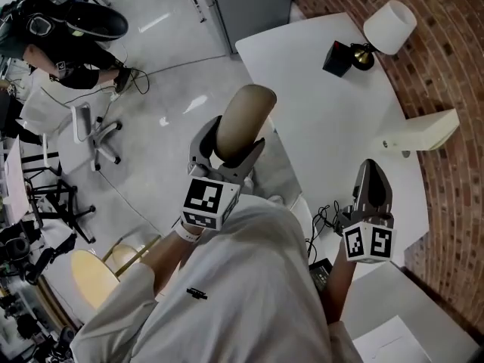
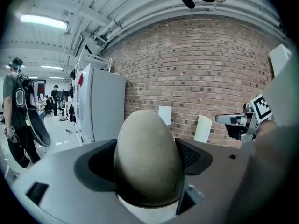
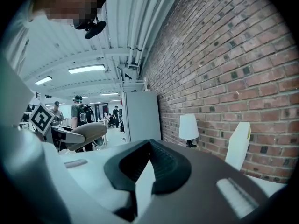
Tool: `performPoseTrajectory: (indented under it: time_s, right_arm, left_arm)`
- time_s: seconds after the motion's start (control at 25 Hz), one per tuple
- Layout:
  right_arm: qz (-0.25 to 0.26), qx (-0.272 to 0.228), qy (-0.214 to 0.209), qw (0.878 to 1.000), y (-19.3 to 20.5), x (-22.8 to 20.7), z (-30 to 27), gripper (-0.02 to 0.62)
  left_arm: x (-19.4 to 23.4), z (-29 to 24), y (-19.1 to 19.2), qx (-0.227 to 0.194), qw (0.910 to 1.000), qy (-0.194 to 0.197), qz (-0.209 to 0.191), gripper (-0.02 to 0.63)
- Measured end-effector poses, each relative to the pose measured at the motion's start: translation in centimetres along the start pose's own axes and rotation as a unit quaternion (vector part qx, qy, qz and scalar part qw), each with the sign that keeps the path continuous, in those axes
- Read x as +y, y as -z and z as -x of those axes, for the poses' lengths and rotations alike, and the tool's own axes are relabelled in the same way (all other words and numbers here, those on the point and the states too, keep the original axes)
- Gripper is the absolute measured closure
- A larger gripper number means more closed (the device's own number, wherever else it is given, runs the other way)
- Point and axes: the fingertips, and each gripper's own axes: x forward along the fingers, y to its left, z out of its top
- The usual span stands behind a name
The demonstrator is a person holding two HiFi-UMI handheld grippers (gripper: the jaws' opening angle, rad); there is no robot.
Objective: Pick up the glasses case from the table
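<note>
One lamp (image 1: 389, 26) beyond glasses case (image 1: 242, 123)

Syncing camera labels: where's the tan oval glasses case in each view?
Head view: tan oval glasses case, centre.
Left gripper view: bottom centre, clamped between the jaws.
Right gripper view: mid-left.
Shared landmark: red brick wall.

Shows a white table (image 1: 325, 119) set against a brick wall (image 1: 454, 74) on the right. Carries, at its far end, a lamp (image 1: 387, 27) with a white shade, just beside a small black box (image 1: 336, 57); nearer, by the wall, an upright white card (image 1: 427, 131). Has black cables (image 1: 324, 219) trailing at the near edge. Includes, on the grey floor (image 1: 174, 74) to the left, an office chair (image 1: 97, 134), a person (image 1: 64, 59) in dark clothes and, nearer, a yellow stool (image 1: 92, 277).
</note>
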Motion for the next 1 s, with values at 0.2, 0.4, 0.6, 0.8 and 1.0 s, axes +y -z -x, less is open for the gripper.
performPoseTrajectory:
  time_s: [0.2, 0.4, 0.6, 0.8, 1.0]
  right_arm:
    - [0.009, -0.005, -0.009, 1.000, -0.9, 0.0, 0.3, 0.586]
    - [0.008, -0.009, -0.008, 1.000, -1.3, 0.0, 0.5, 0.586]
    - [0.007, -0.005, -0.008, 1.000, -1.0, -0.1, 0.5, 0.586]
    - [0.040, 0.014, -0.006, 0.999, -0.8, 0.1, 0.3, 0.586]
    - [0.046, 0.019, -0.024, 0.998, -1.1, 0.7, -0.5, 0.586]
  left_arm:
    - [0.7, 0.5, -0.3, -0.006, 0.9999, -0.008, 0.005, 0.216]
    - [1.1, 0.7, -0.4, -0.008, 0.9999, -0.008, 0.010, 0.216]
    - [1.0, 0.4, -0.7, -0.013, 0.9998, -0.006, 0.011, 0.215]
    - [0.7, 0.6, -0.9, -0.017, 0.9998, -0.005, 0.012, 0.215]
    - [0.3, 0.2, -0.6, -0.011, 0.9999, 0.002, 0.012, 0.215]
